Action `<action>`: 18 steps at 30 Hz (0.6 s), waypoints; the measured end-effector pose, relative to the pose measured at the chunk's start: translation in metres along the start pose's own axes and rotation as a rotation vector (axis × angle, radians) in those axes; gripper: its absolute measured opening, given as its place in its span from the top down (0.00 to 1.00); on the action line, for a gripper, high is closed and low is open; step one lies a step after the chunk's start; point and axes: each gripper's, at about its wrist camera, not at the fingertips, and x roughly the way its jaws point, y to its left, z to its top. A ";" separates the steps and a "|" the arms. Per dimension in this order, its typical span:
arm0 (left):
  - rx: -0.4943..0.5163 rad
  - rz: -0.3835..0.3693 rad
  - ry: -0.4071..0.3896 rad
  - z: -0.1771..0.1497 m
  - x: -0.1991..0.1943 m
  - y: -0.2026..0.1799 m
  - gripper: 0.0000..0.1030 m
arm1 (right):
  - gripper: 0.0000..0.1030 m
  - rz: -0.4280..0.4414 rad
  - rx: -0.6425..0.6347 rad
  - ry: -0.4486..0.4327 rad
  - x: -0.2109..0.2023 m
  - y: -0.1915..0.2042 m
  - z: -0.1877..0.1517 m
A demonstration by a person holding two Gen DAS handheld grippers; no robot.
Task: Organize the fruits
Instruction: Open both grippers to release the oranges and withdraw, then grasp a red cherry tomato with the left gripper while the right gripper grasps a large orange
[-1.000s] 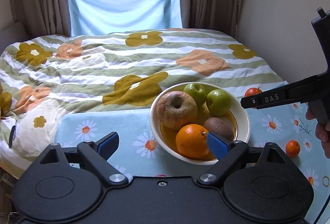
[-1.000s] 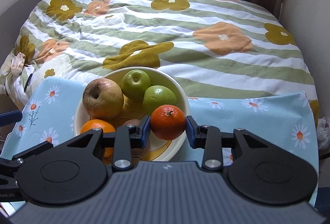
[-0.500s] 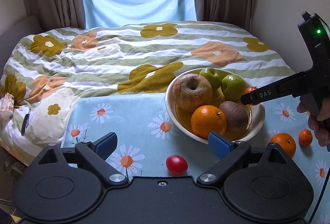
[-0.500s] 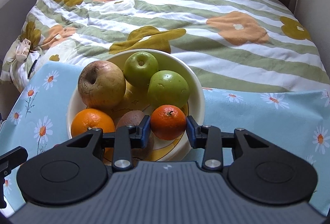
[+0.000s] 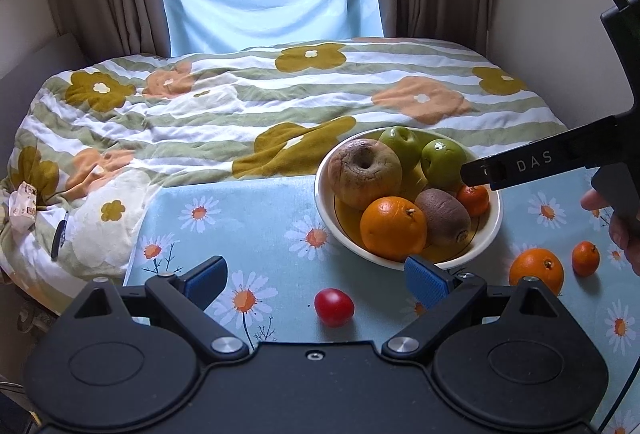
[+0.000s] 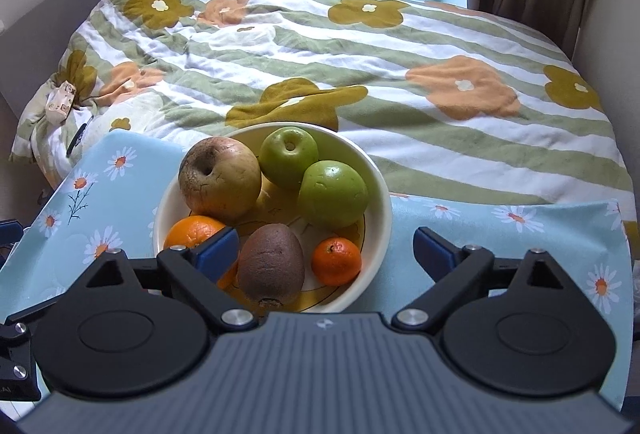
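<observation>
Between the spread fingers of the right tool (image 6: 324, 248), which have just been opening, lies a small orange mandarin (image 6: 336, 260) loose on the floor of a cream round ceramic bowl (image 6: 382, 190); neither blue pad touches it. Beside it, nearer the left finger, a brown fuzzy kiwi (image 6: 271, 265). Partly behind that left pad, a large orange (image 6: 192, 232). Farther ahead in the bowl: a wrinkled brownish apple (image 6: 219, 183) and two green apples (image 6: 289, 154), one behind the other.

Left tool (image 5: 316, 276): fingers spread wide, nothing between the pads. Just ahead of it, on the light blue daisy-print cloth covering the worktop (image 5: 248, 206), a small red tomato (image 5: 333, 306). Ahead and rightward, the same bowl, its rim just beyond the right pad. Off to the right of the tool, on the cloth, a medium orange (image 5: 536, 270) and a small mandarin (image 5: 585, 258), close together, not touching. A hand (image 5: 618, 230) at the right edge grips the right tool's handle.

Beyond the worktop, a bed under a striped floral quilt (image 5: 240, 106).
</observation>
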 end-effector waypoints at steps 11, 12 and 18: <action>-0.012 0.021 -0.061 0.003 -0.039 -0.006 0.05 | 0.00 -0.003 -0.005 -0.053 -0.054 0.002 0.000; -0.012 0.023 -0.069 0.003 -0.044 -0.007 0.05 | 0.00 -0.005 -0.004 -0.057 -0.061 0.002 -0.001; -0.015 0.024 -0.106 -0.002 -0.070 -0.007 0.05 | 0.00 -0.018 0.000 -0.075 -0.099 0.007 -0.010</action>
